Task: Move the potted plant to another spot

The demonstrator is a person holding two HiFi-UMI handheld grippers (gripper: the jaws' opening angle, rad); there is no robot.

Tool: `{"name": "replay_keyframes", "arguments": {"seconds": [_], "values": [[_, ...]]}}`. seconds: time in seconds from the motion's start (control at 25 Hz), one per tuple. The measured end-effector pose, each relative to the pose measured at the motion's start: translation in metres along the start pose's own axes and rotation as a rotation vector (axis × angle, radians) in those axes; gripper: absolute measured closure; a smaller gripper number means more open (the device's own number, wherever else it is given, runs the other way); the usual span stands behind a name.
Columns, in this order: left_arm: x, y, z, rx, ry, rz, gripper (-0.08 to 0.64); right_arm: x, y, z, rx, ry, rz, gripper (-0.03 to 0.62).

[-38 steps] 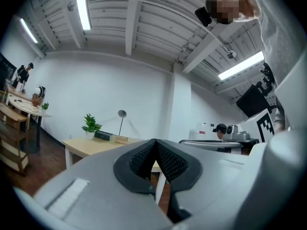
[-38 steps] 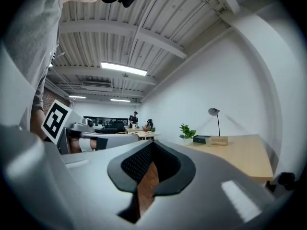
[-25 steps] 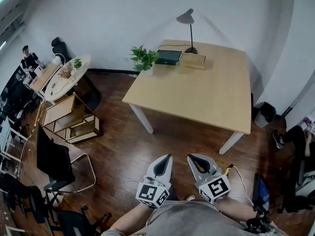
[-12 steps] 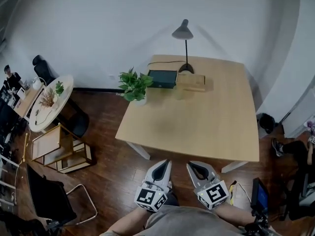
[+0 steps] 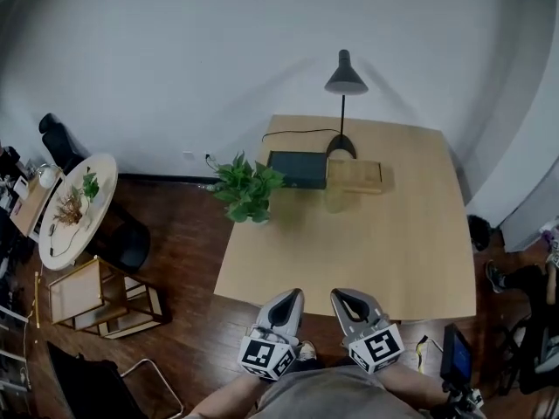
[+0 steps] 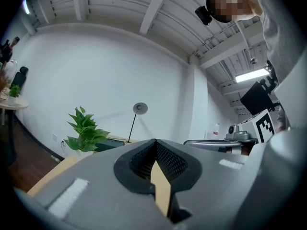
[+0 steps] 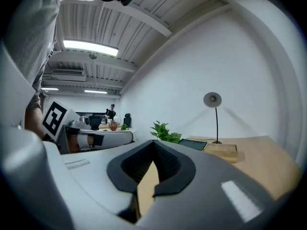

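Observation:
The potted plant (image 5: pixel 245 189), leafy green in a pale pot, stands at the left edge of the light wooden table (image 5: pixel 376 251), toward its far left corner. It shows too in the left gripper view (image 6: pixel 84 132) and the right gripper view (image 7: pixel 166 132). My left gripper (image 5: pixel 292 296) and right gripper (image 5: pixel 341 296) hover side by side at the table's near edge, both shut and empty, pointing toward the wall. The plant is well ahead and to the left of both.
On the table's far side lie a dark flat box (image 5: pixel 298 169), a wooden box (image 5: pixel 355 175) and a black desk lamp (image 5: pixel 343 103). Left of the table stand a round white side table (image 5: pixel 77 212), a wooden shelf unit (image 5: pixel 96 297) and chairs. Bags and a person's legs sit at the right.
Both grippers and my view have come forward to the table's near edge. The table and plant appear closer and more centred than before. Jaws stayed shut.

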State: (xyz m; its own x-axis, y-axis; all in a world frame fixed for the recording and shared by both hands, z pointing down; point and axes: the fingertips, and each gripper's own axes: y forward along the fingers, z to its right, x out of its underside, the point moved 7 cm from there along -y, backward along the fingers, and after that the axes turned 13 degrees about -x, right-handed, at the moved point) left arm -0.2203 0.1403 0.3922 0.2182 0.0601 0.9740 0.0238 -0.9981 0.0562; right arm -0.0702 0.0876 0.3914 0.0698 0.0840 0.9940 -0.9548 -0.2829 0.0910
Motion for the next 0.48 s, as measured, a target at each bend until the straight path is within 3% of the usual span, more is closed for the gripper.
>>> {"name": "replay_keyframes", "arguments": {"seconds": [0.2,0.48], "values": [[-0.002,0.038,-0.012,-0.003,-0.004,-0.009,0.56,-0.001,0.025,0.033,-0.006,0.013,-0.009,0.589],[-0.008,0.046,-0.011,-0.025,0.003,-0.003,0.56,-0.001,0.032,0.043,-0.033,0.007,-0.005,0.589]]}}
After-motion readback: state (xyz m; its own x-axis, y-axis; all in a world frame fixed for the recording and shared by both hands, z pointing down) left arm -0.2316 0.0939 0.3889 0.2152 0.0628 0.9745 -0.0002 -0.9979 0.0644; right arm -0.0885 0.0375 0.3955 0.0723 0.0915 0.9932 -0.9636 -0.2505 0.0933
